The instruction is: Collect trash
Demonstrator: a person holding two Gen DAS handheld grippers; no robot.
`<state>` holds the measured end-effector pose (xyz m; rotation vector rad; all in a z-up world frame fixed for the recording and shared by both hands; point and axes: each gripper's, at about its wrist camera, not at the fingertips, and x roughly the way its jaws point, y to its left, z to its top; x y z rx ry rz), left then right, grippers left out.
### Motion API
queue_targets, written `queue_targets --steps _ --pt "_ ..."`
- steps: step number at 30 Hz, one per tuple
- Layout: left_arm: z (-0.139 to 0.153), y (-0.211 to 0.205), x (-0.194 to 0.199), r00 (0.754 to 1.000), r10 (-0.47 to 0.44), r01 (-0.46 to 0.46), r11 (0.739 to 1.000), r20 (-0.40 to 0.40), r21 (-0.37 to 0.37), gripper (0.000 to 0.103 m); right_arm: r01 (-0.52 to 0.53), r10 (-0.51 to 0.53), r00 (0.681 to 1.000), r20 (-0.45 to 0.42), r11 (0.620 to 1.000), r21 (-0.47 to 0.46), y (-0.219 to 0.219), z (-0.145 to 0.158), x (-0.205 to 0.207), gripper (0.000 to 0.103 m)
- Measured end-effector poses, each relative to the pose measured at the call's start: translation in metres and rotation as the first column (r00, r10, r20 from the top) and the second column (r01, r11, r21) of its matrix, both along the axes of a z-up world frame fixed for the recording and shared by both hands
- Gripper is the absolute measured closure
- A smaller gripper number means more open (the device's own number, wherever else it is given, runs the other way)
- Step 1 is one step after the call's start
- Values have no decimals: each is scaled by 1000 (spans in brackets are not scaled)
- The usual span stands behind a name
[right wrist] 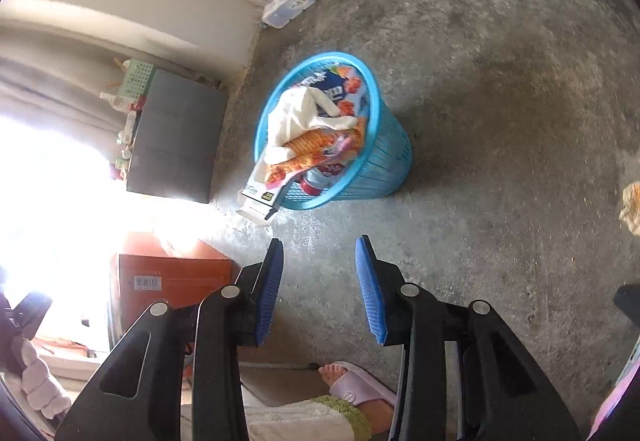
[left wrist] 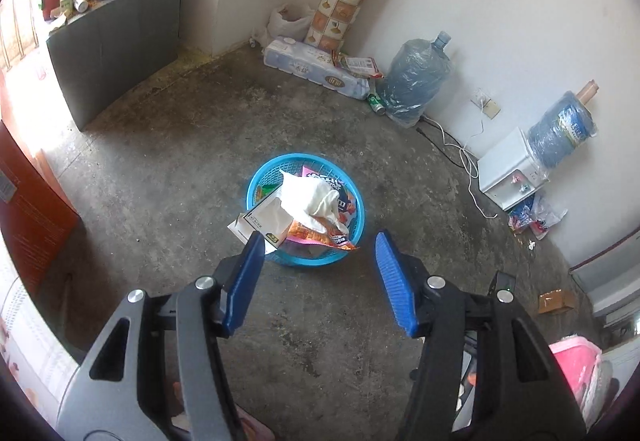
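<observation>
Bare concrete floor (left wrist: 160, 169), stained, is sitting under white walls w/ clutter piling along the far edge: toilet-roll pack (left wrist: 316, 67), green can (left wrist: 376, 104), two wrapped water jugs, a dispenser. Mid-floor the blue basket (left wrist: 256, 181) is standing upright and already brimming w/ trash: a white cloth (left wrist: 312, 199) is draping on top, snack bags (left wrist: 320, 235) are poking up under it, and a tissue box (left wrist: 262, 221) is hanging over the near rim, part in, part out. Left gripper (left wrist: 318, 245) is hovering above the basket's near side w/ jaws spread wide and nothing btwn them; right gripper (right wrist: 319, 247) is hanging over bare floor short of the basket, jaws parted partway, also empty. Handling, as a guess: everything in there is looking light. Cloth is soft and floppy, so pinching a bunched fold is prob best. Bags are looking thin, crinkly, slick, so gripping a sealed edge or crumpled corner beats the flat face. Box is light card, stiff-ish but crushable; taking it across the narrow side near the overhanging end is looking easiest, and it's seeming the likeliest to tip out. Remaining pickups nearby: a small brown carton (left wrist: 556, 301) on the floor at right, and the can by the jug, which is rigid, smooth, apt to roll.
</observation>
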<state>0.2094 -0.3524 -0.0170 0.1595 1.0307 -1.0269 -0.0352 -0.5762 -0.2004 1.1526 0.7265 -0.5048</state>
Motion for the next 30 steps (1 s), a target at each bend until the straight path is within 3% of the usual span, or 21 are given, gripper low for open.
queue_targets --steps 2,4,5,8,9,10,12,15,18,21,24,27,30 --pt "18 34 -20 998 7 -6 1000 59 -27 40 -86 89 996 11 987 -135 18 38 16 65" --pt "34 67 -38 994 32 -26 998 107 -58 32 -171 189 981 39 945 -278 44 80 30 55" --pt "42 82 -47 989 64 -54 996 132 -71 26 -204 237 970 53 915 -349 59 102 34 52" --pt "59 126 -71 970 160 -135 981 184 -138 18 -248 341 937 78 804 -540 105 163 38 27" --pt "65 141 -80 960 195 -163 973 201 -162 16 -242 356 931 79 764 -598 121 180 38 13" --pt "69 154 -87 949 229 -191 965 218 -182 12 -225 364 927 88 730 -645 136 195 36 6" --pt "75 178 -100 925 296 -247 945 239 -212 10 -207 379 921 92 675 -708 164 218 35 6" --pt "75 214 -112 907 370 -320 915 201 -245 9 -234 408 911 54 622 -747 196 234 36 6" --pt "64 241 -121 879 433 -399 897 200 -189 9 -303 429 902 -40 564 -768 229 232 38 6" --pt "47 265 -129 839 504 -488 864 204 -126 9 -401 463 873 -155 498 -769 261 221 40 6" --pt "34 282 -134 800 540 -551 834 262 -37 9 -488 473 839 -268 438 -755 285 210 42 6" --pt "24 296 -139 736 587 -628 778 338 18 9 -562 476 804 -356 411 -718 302 201 44 6" --pt "21 311 -143 701 613 -666 745 363 28 9 -610 492 776 -396 420 -672 313 197 45 6"
